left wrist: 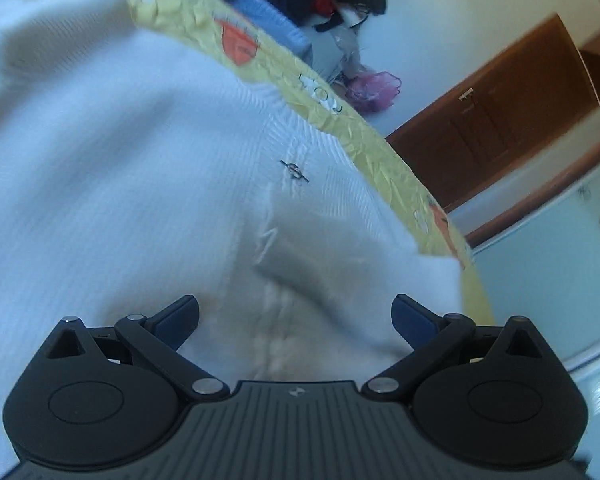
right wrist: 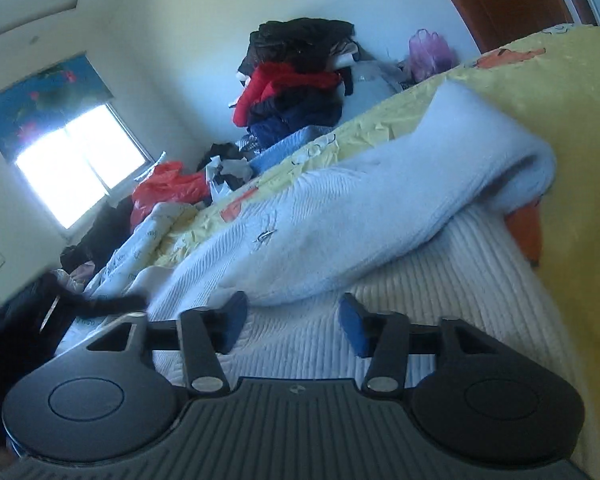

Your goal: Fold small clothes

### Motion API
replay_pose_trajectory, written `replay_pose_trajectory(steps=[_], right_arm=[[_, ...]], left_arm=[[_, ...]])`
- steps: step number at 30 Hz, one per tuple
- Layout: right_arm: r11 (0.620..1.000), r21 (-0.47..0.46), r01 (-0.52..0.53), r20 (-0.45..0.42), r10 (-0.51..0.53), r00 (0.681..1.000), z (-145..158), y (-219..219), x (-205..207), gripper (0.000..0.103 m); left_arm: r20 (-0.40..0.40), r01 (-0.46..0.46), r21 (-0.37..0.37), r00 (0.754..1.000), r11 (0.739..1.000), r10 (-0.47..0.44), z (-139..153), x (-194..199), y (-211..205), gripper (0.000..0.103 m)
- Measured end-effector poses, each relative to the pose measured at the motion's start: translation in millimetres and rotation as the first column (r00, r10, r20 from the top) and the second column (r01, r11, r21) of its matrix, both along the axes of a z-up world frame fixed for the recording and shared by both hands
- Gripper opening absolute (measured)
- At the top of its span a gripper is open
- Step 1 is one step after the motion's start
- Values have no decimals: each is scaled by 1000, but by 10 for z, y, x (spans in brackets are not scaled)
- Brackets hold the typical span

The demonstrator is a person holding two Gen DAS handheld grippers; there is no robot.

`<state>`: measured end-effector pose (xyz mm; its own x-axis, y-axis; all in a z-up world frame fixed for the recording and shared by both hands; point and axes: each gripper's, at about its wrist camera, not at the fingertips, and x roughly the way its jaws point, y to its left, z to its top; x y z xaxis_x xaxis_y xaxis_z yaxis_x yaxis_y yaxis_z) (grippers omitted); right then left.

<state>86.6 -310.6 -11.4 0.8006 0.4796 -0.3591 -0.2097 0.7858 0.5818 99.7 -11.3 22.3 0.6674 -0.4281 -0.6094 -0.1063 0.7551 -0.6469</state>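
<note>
2 grippers work over a bed whose yellow sheet [left wrist: 364, 132] with orange and white prints runs under everything; on it lies a white ribbed knit sweater [left wrist: 120, 152], the largest thing in both views, spread flat with one part folded back over itself into a thick roll [right wrist: 440, 184] that shows only in the right wrist view. A small dark embroidered mark [left wrist: 295, 171] sits on the knit near its ribbed edge.

The left gripper [left wrist: 296, 320] tilts down at the sweater from just above, its view slanted, jaws spread wide with nothing between the blue pads [left wrist: 414, 322]; the cloth lies under them, and contact cannot be told. The right gripper [right wrist: 292, 326] points lower and flatter along the bed, jaws partly apart and empty, pads hanging just over the ribbed knit in front of the folded roll.

Only the left view shows the brown wooden door [left wrist: 512, 108] in full and a pale tiled surface at the right. Only the right view shows the bright window [right wrist: 80, 164] with a blue blind, the red plastic bag [right wrist: 168, 188] and a crumpled quilt. Both catch the heap of dark and red clothes [right wrist: 296, 84] and a pink bag [right wrist: 428, 54] by the wall
</note>
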Motion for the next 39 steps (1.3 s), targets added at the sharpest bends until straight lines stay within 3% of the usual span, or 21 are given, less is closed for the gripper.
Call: replay_pose_trajectory(steps=[4, 6, 8, 10, 14, 18, 20, 22, 27, 31, 34, 37, 39], right_arm=[[999, 42, -18, -7, 19, 1000, -41, -40, 3, 69], [998, 62, -14, -11, 15, 1000, -54, -67, -8, 69], [996, 85, -5, -14, 6, 1000, -63, -87, -10, 70], [995, 105, 1, -20, 2, 1000, -77, -106, -12, 71], [993, 115, -1, -23, 4, 1000, -83, -116, -11, 72], [994, 106, 0, -22, 2, 1000, -76, -97, -17, 72], [995, 103, 1, -23, 2, 1000, -75, -103, -14, 72], [995, 99, 0, -24, 2, 1000, -68, -105, -11, 72], [996, 88, 5, -26, -2, 1000, -66, -91, -6, 72], [997, 82, 5, -27, -3, 1000, -64, -74, -7, 72], [997, 78, 6, -29, -3, 1000, -63, -67, -1, 72], [997, 74, 5, -33, -2, 999, -62, -65, 9, 73], [998, 70, 4, -36, -2, 999, -63, -64, 14, 73]], left_arm=[[-8, -39, 49, 999, 998, 40, -52, 341, -198, 102], [-2, -45, 85, 999, 995, 45, -37, 458, -304, 94], [-9, -34, 133, 999, 991, 35, -32, 570, -372, 51], [-24, -14, 194, 1000, 981, 19, -36, 660, -450, 45], [7, 31, 222, 999, 974, -33, -10, 669, -489, 42], [24, 47, 289, 998, 956, -56, 42, 677, -494, 10], [78, 54, 276, 994, 960, -78, 162, 572, -439, 9], [162, 55, 313, 981, 948, -110, 355, 493, -438, 9], [289, -11, 454, 948, 891, -135, 657, 327, -310, 9], [249, -79, 504, 967, 860, -57, 519, 393, 24, 9], [199, -100, 507, 980, 856, -4, 319, 433, 261, 9], [132, -65, 542, 991, 838, -9, 60, 466, 297, 9], [166, -78, 564, 986, 822, -20, -96, 402, 269, 9]])
